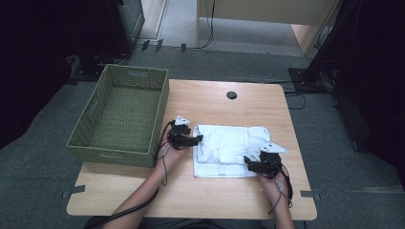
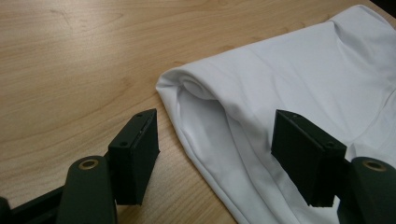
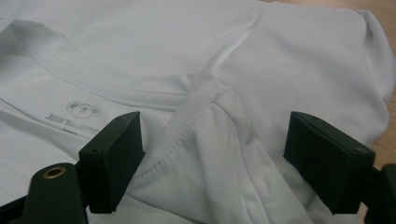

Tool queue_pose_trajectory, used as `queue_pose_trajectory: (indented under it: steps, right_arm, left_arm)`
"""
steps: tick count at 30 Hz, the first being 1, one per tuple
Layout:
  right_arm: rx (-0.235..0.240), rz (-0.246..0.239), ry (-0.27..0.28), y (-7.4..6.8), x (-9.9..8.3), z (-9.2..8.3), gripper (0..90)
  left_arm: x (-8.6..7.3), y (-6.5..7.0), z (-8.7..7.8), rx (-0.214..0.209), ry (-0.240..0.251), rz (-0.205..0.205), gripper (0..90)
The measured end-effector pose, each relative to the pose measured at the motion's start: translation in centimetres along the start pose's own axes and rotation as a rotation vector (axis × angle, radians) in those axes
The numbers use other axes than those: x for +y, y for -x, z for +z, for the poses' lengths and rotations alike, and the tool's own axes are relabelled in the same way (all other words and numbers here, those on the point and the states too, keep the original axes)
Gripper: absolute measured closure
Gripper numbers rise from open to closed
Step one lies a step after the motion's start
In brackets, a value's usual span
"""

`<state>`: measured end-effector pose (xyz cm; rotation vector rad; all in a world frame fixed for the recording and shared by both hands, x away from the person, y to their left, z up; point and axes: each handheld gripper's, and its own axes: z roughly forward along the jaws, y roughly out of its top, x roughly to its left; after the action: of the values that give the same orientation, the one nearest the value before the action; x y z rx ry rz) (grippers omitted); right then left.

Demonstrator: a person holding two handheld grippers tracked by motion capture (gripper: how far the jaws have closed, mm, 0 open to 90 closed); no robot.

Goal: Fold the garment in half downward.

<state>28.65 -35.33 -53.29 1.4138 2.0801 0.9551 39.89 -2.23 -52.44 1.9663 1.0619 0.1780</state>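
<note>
From the high view, I saw a folded white shirt (image 1: 229, 150) lying at lower centre of the frame on the wooden surface (image 1: 215, 102), with an empty green woven basket (image 1: 122, 114) at its left. My left gripper (image 1: 197, 140) sat at the shirt's left edge and my right gripper (image 1: 248, 162) at its lower right corner.

In the left gripper view, the left gripper (image 2: 215, 154) stood with its jaws spread wide apart, one over bare wood at lower left of the frame, the other over the cloth at lower right, the shirt's (image 2: 289, 93) folded edge between them and unpinched.

In the right gripper view, the right gripper (image 3: 212, 163) also stood wide open, straddling the shirt's (image 3: 196, 51) stitched neckband (image 3: 196, 100) without clamping it.
</note>
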Motion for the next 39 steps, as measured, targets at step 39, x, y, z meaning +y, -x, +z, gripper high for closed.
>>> queue_pose_trajectory:
  steps: [39]
  right_arm:
    - [-0.014,0.007,0.008,0.2,0.4,0.4,24.7]
  left_arm:
    - [1.2,0.1,2.2,0.049,0.005,0.072,37.5]
